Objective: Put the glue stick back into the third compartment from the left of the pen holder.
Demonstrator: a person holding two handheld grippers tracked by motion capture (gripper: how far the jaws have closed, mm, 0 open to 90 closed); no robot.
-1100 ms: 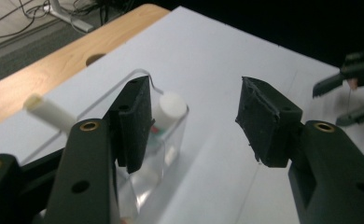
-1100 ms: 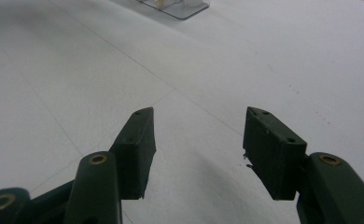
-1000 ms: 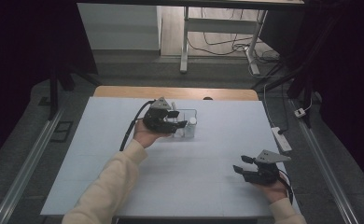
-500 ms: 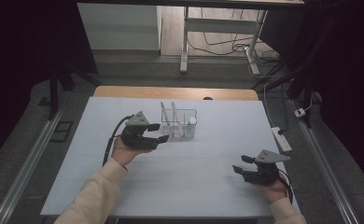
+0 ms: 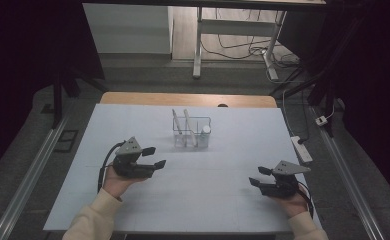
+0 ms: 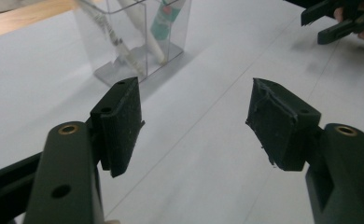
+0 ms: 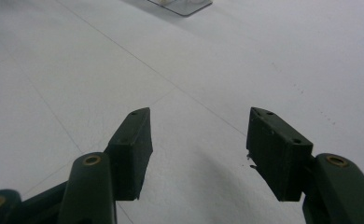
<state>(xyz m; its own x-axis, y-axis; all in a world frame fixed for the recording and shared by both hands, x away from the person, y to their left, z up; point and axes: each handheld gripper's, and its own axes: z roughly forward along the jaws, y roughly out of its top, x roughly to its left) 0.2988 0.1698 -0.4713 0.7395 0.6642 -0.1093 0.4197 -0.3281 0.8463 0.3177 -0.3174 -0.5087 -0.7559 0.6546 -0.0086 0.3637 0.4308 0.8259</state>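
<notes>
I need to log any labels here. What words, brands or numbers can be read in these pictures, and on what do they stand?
No text can be read.
The small tube in the clear holder has a green and red label, too blurred to read.
The white pens and both grippers show no readable marking.

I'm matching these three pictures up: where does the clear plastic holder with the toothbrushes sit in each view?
High view: the clear holder stands at the table's middle, toward the far edge, ahead of both hands.
Left gripper view: top, left of centre, beyond the open claw.
Right gripper view: just its base corner at the top edge.
Shared landmark: the white table top, with its thin seam lines, runs through all three.
</notes>
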